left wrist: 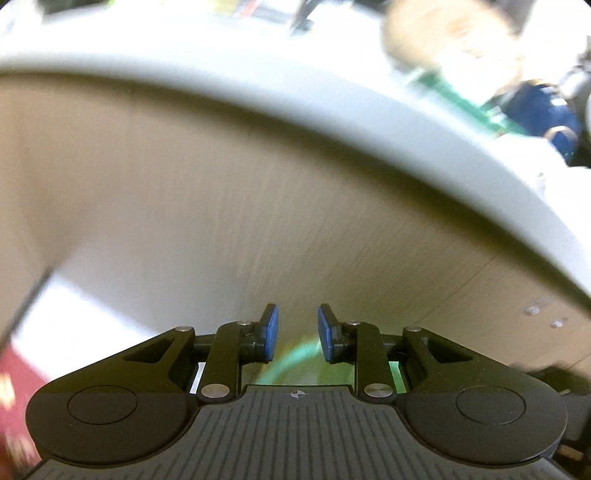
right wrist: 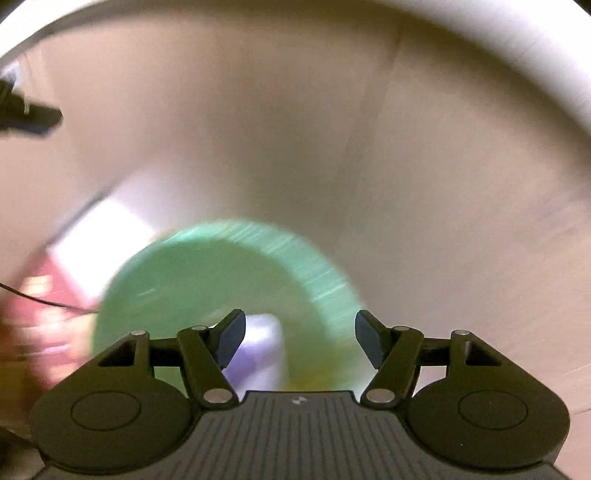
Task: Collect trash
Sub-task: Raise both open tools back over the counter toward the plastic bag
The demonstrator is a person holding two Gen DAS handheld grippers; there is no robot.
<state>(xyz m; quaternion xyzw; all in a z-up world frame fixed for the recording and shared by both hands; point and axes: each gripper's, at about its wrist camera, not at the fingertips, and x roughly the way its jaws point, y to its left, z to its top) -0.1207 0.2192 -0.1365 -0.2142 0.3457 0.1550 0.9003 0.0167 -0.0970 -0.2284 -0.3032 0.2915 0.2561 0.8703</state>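
Note:
A round green bin [right wrist: 207,266] stands on the floor below, heavily blurred. A pale lilac-white piece [right wrist: 262,347] lies inside it, just past my right gripper [right wrist: 300,317], which hangs over the bin's mouth, open, with nothing between its pads. In the left wrist view only a sliver of the green bin [left wrist: 291,358] shows between the fingers. My left gripper [left wrist: 298,311] faces a wood-grain panel [left wrist: 221,184] under a white tabletop edge [left wrist: 295,92]; its blue pads stand apart with nothing between them. On the tabletop lie blurred blue and green packets [left wrist: 532,107].
A blurred brown shape [left wrist: 443,33] sits further back on the table. A white sheet [left wrist: 74,317] and a red thing [left wrist: 14,387] lie on the floor at the left, with a thin black cable [right wrist: 44,301]. A dark object [right wrist: 29,118] juts in at upper left.

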